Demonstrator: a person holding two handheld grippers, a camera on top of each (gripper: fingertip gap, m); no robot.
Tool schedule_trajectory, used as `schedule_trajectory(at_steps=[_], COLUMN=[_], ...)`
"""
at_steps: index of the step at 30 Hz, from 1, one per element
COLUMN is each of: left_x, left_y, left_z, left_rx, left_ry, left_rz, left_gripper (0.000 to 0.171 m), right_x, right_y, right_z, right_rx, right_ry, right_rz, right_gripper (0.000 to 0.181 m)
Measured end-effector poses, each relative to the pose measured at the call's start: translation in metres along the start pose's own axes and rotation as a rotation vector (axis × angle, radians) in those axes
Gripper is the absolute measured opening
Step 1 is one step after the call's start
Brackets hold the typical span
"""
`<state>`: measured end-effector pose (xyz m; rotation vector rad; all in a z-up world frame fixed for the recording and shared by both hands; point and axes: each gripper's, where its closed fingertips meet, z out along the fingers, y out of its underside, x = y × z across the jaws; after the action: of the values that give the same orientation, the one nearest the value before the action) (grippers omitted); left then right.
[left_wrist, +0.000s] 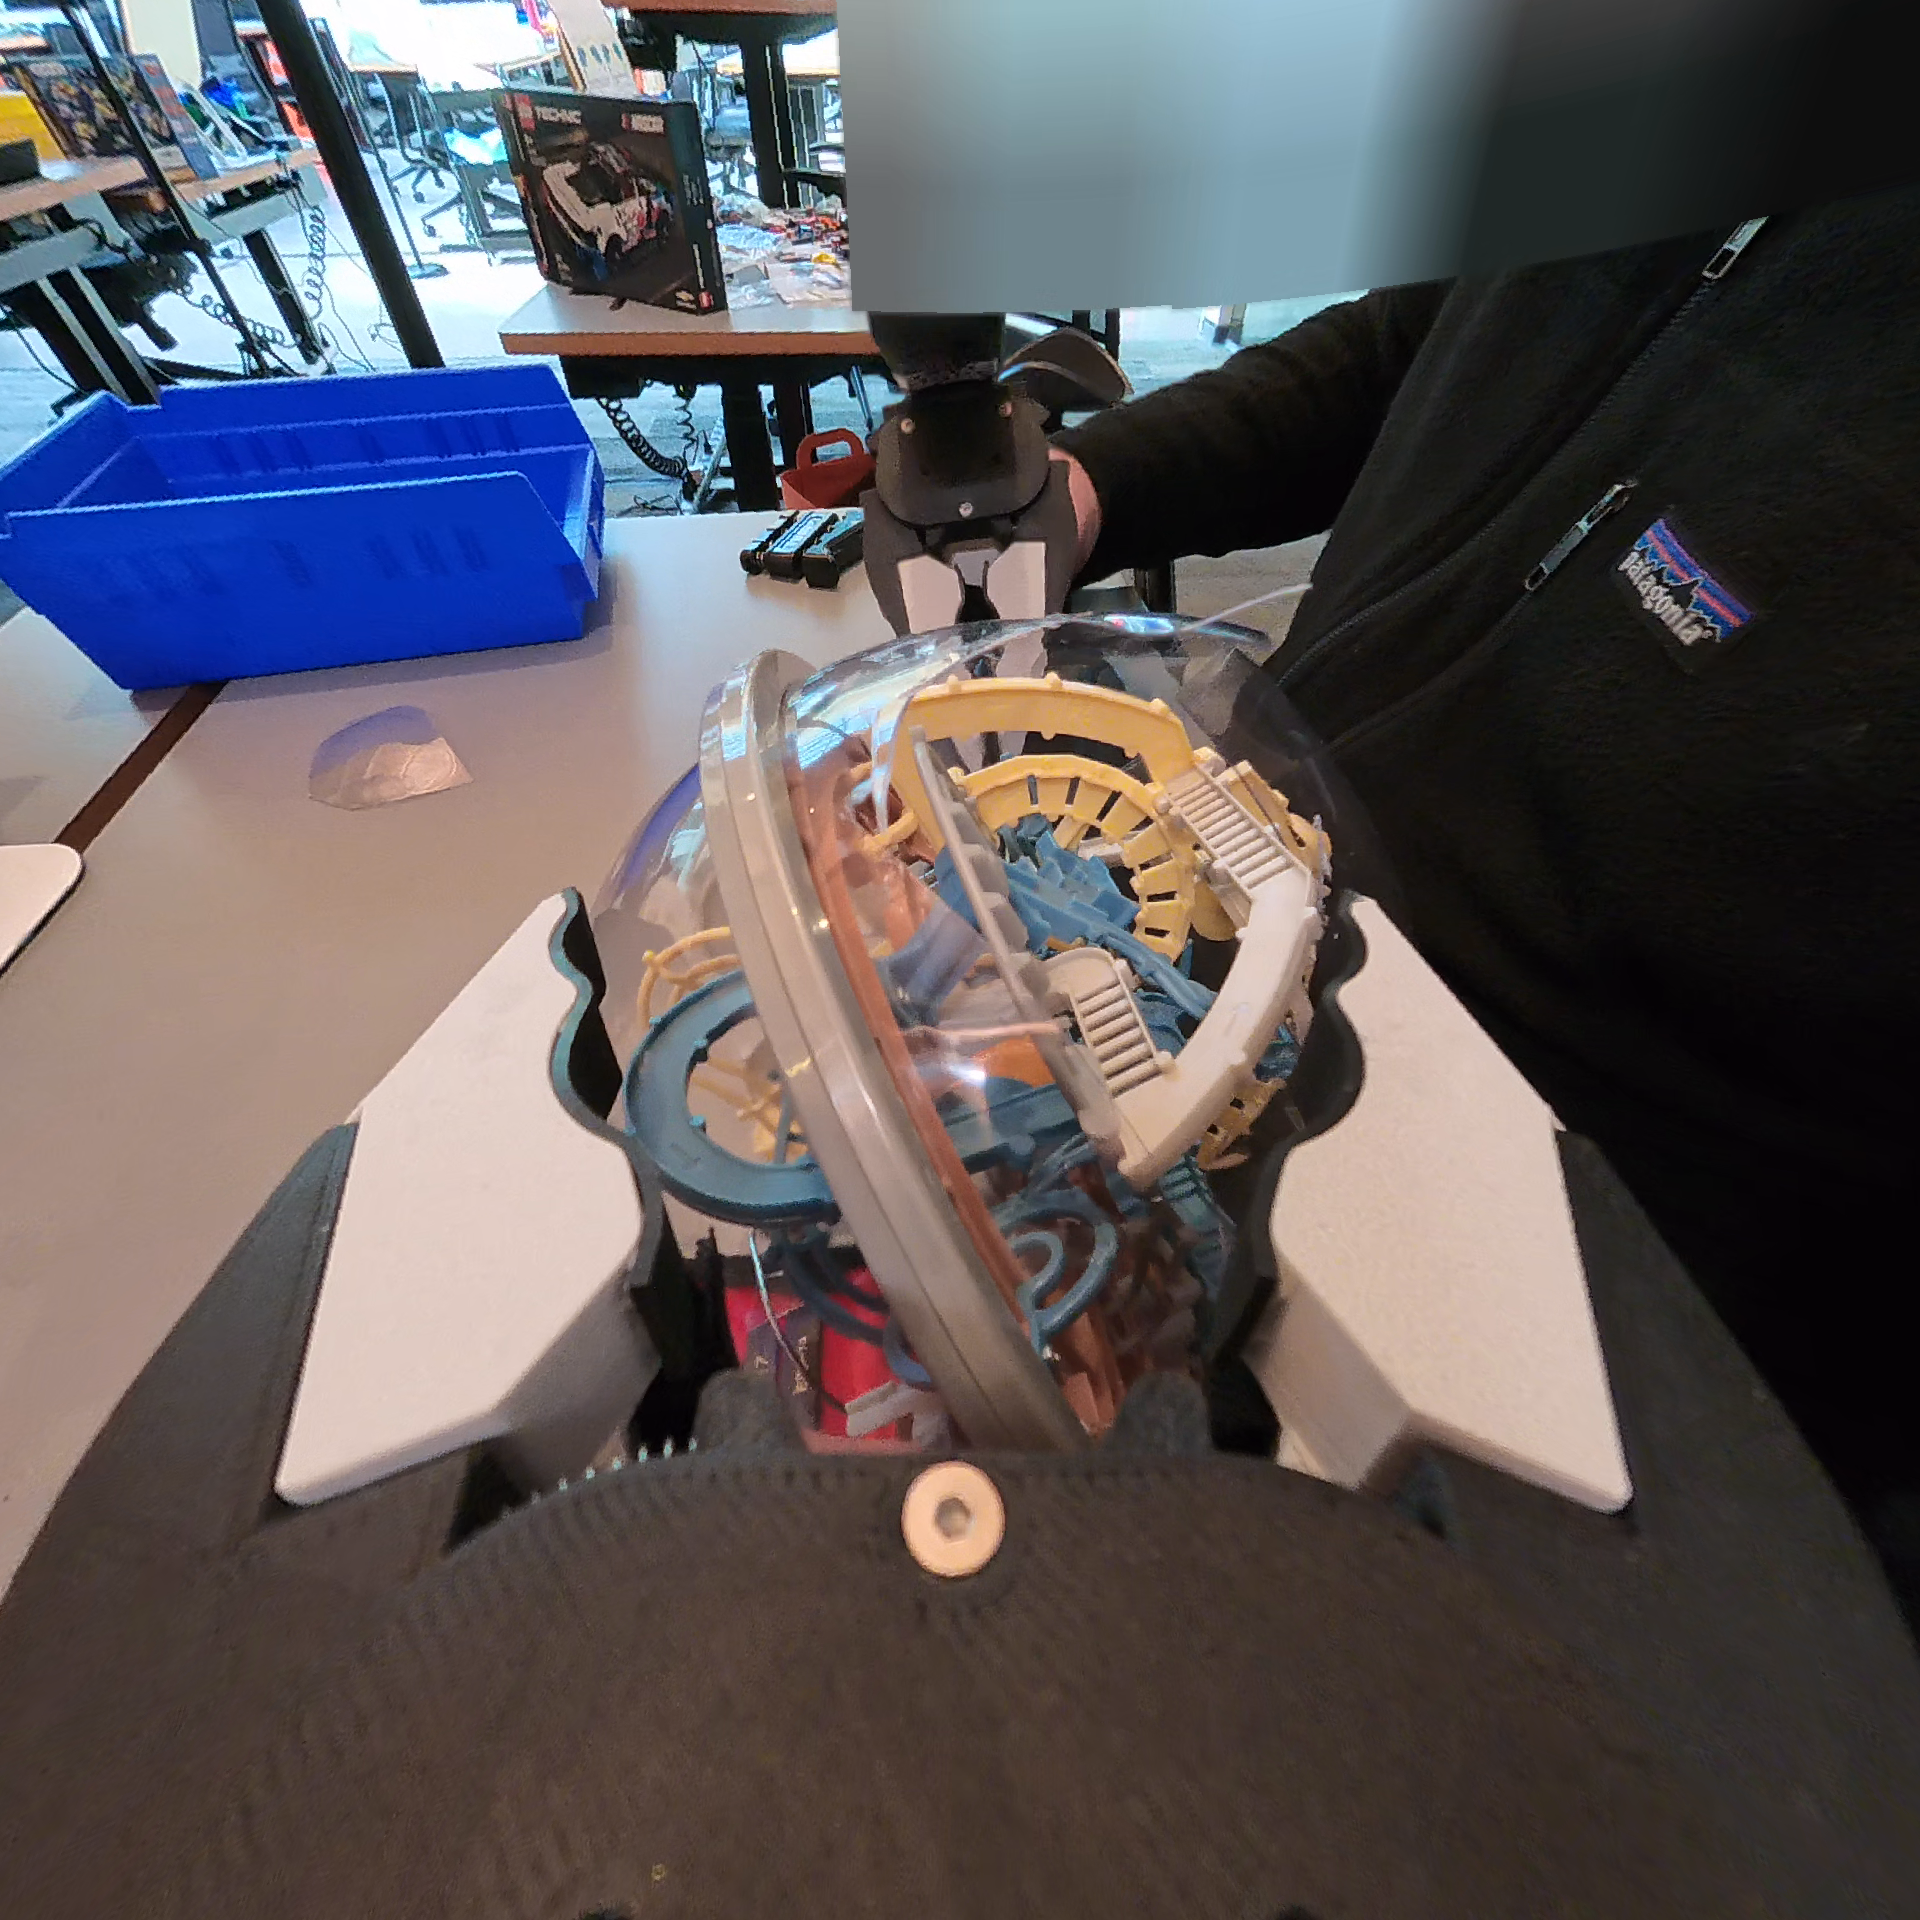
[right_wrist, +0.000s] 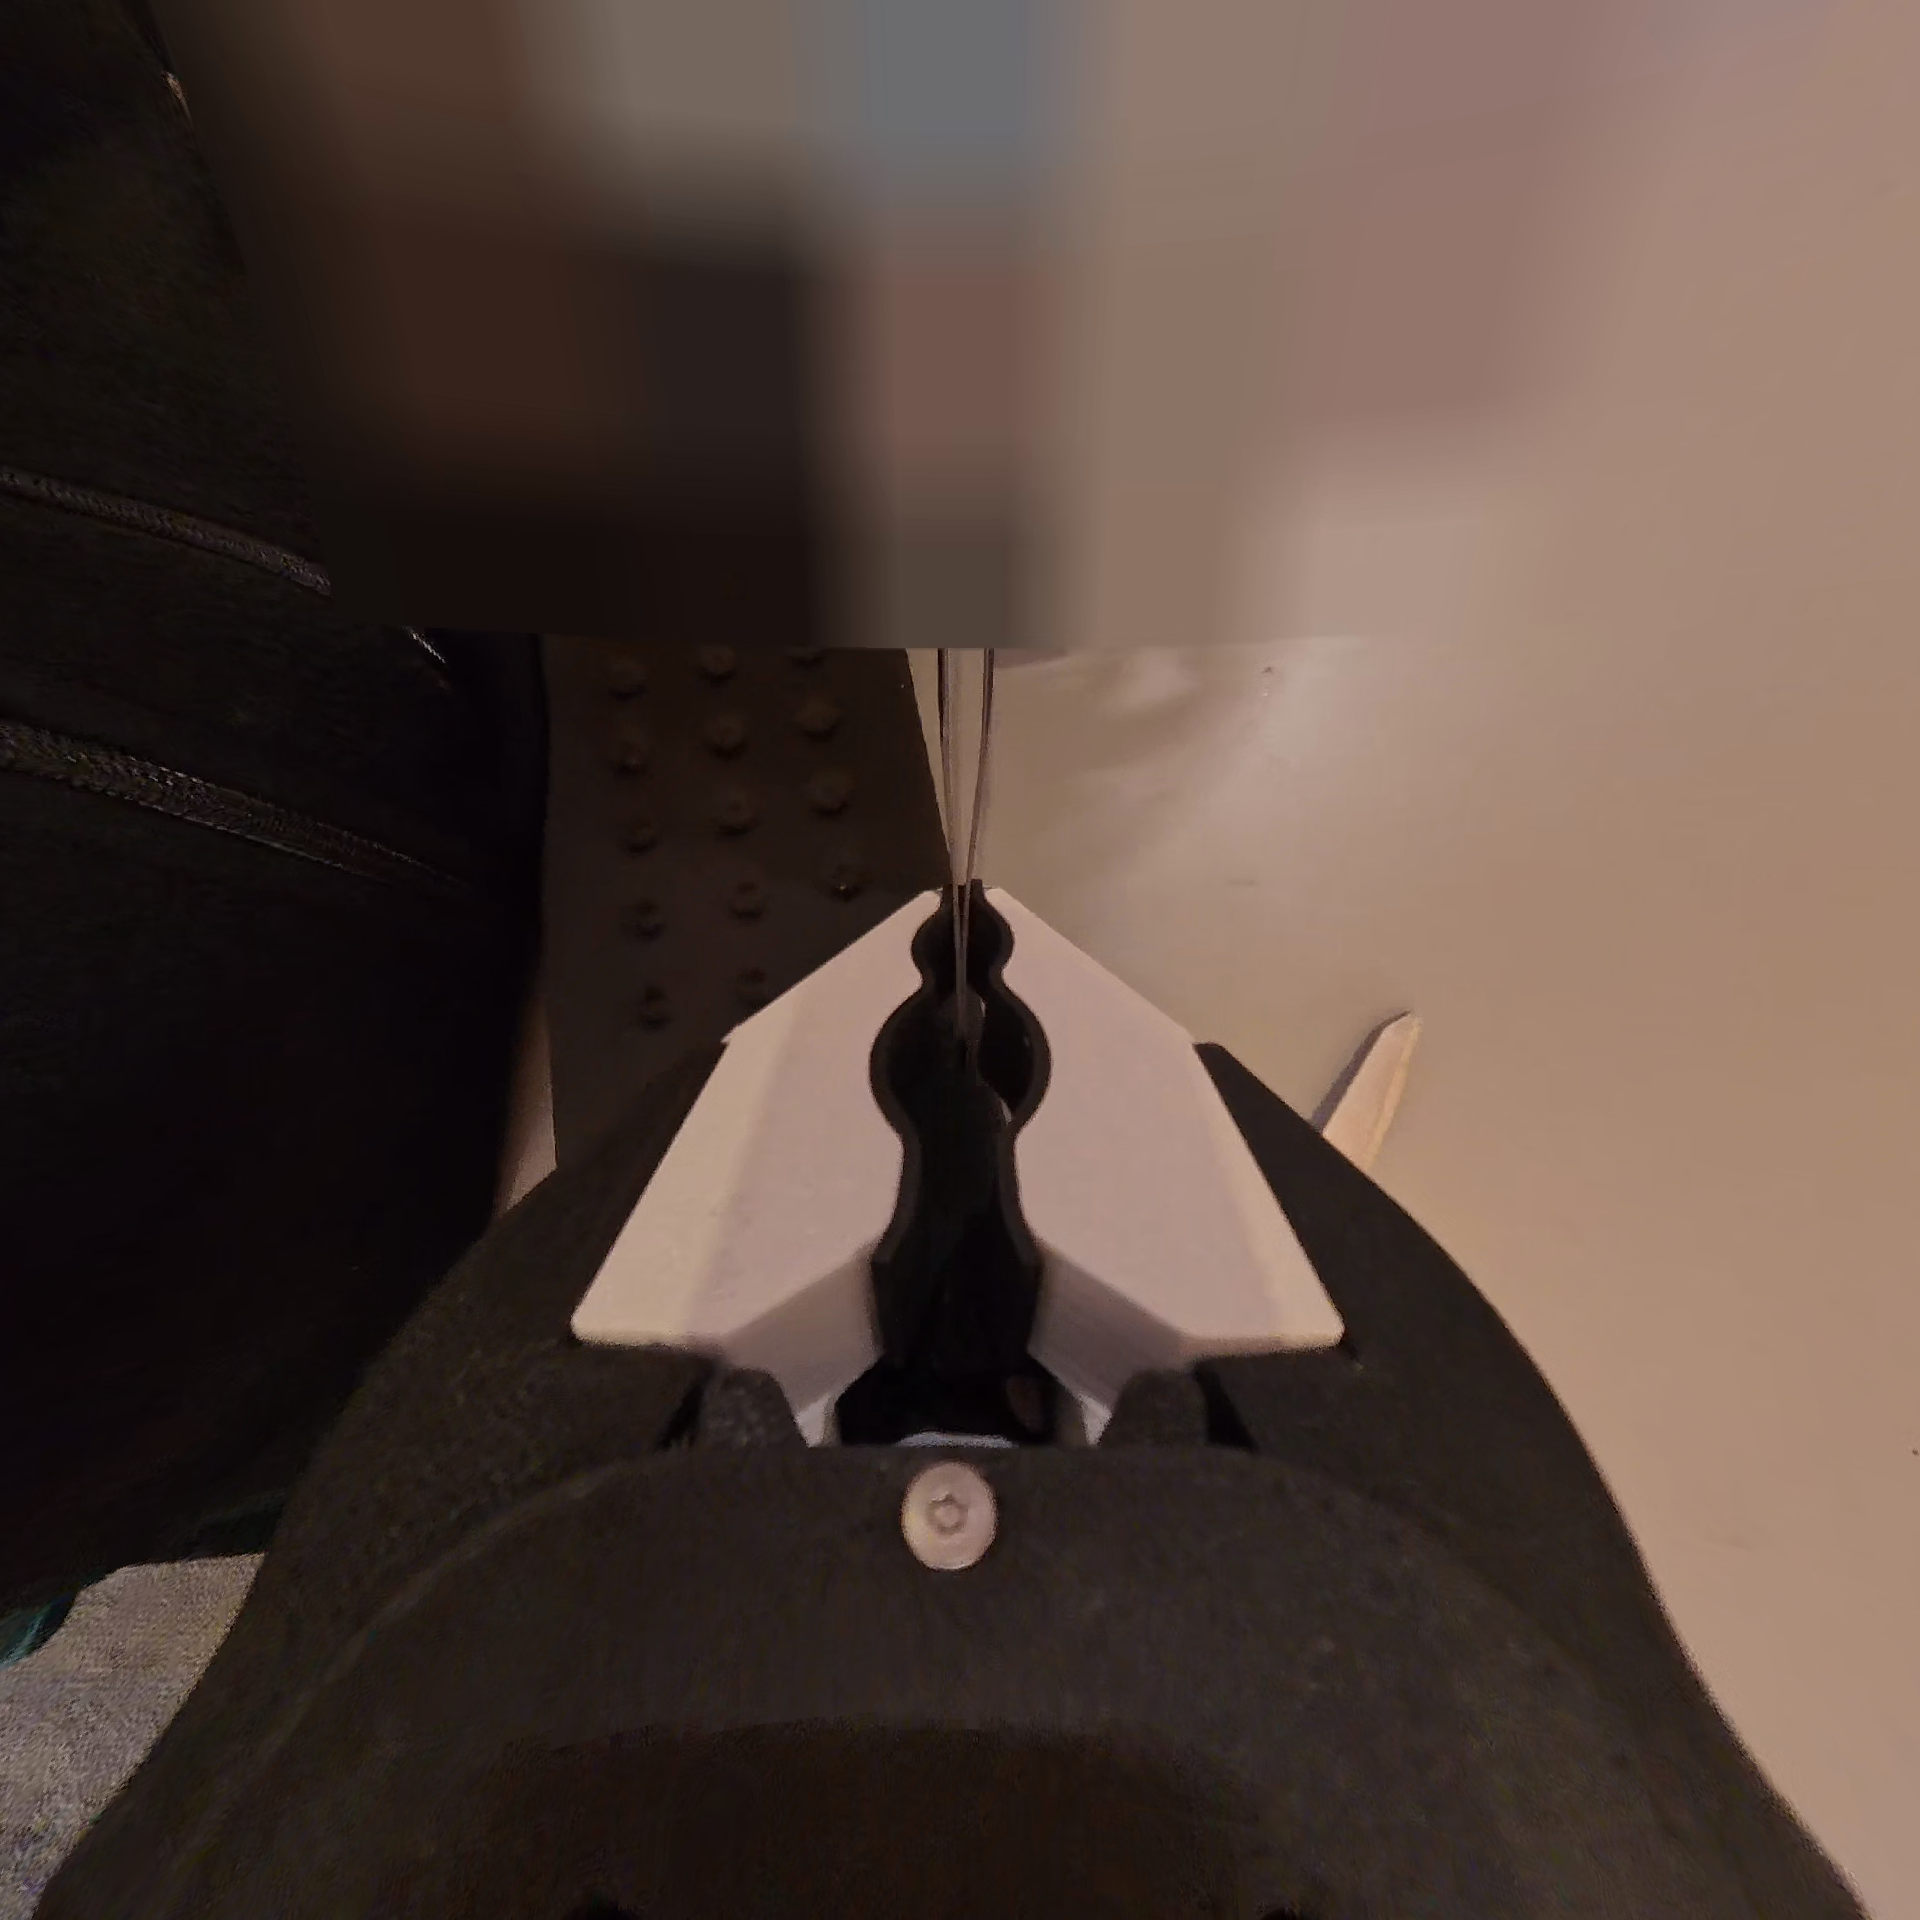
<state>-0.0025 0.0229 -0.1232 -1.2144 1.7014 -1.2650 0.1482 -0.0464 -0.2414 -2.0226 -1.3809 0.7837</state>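
Grey bench (left_wrist: 260, 914) with a blue bin (left_wrist: 301, 540) at the back, left gripper (left_wrist: 956, 1039) jaws spread wide and clamped round a clear maze ball (left_wrist: 977, 997) held above it, while the right view has the right gripper (right_wrist: 964, 914) jaws nearly closed, pinching the ball's thin clear edge (right_wrist: 966, 769).

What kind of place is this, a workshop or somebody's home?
Most likely a shared workshop or lab, not a home. Rows of desks stretch behind, a blue parts bin sits on the table, and a boxed building-toy set stands farther back.
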Motion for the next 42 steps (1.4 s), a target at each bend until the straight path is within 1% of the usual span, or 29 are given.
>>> schedule_trajectory(at_steps=[6, 10, 14, 18, 24, 26, 28, 30, 33, 38, 42], left_x=[0.0, 0.001, 0.002, 0.006, 0.01, 0.009, 0.007, 0.004, -0.005, -0.01, -0.016], left_y=[0.001, 0.0, 0.001, 0.0, -0.001, -0.001, 0.0, 0.001, 0.002, 0.001, 0.002], left_z=[-0.003, -0.003, -0.005, -0.003, -0.002, -0.003, -0.002, -0.002, -0.006, -0.005, -0.007], left_rx=[0.012, 0.015, 0.026, 0.007, -0.005, 0.002, -0.014, -0.019, 0.018, 0.04, 0.056], left_ry=[-0.015, -0.006, -0.011, -0.024, -0.037, -0.027, -0.017, -0.004, 0.012, 0.025, 0.028], left_rz=[-0.005, 0.001, 0.004, 0.029, 0.052, 0.043, 0.036, 0.019, -0.032, -0.062, -0.095], left_gripper=[0.13, 0.13, 0.13, 0.13, 0.131, 0.131, 0.131, 0.132, 0.131, 0.13, 0.129], right_x=[-0.002, -0.006, -0.01, -0.013, -0.016, -0.015, -0.01, -0.004, 0.003, 0.009, 0.014], right_y=[-0.005, -0.002, -0.006, -0.004, -0.004, -0.004, -0.005, -0.007, -0.018, -0.017, -0.018], right_z=[0.003, 0.008, 0.007, 0.008, 0.009, 0.008, 0.005, 0.002, -0.004, 0.0, 0.003], right_rx=[0.049, 0.016, 0.027, -0.001, 0.0, 0.007, -0.002, -0.004, 0.028, 0.012, 0.033], right_ry=[0.001, 0.011, 0.036, 0.072, 0.113, 0.119, 0.121, 0.102, 0.053, -0.018, -0.068], right_rz=[0.016, 0.011, 0.03, 0.033, 0.061, 0.056, 0.002, -0.058, -0.11, -0.144, -0.15], right_gripper=[0.0, 0.0, 0.0, 0.0, 0.0, 0.0, 0.0, 0.0, 0.0, 0.0, 0.0])
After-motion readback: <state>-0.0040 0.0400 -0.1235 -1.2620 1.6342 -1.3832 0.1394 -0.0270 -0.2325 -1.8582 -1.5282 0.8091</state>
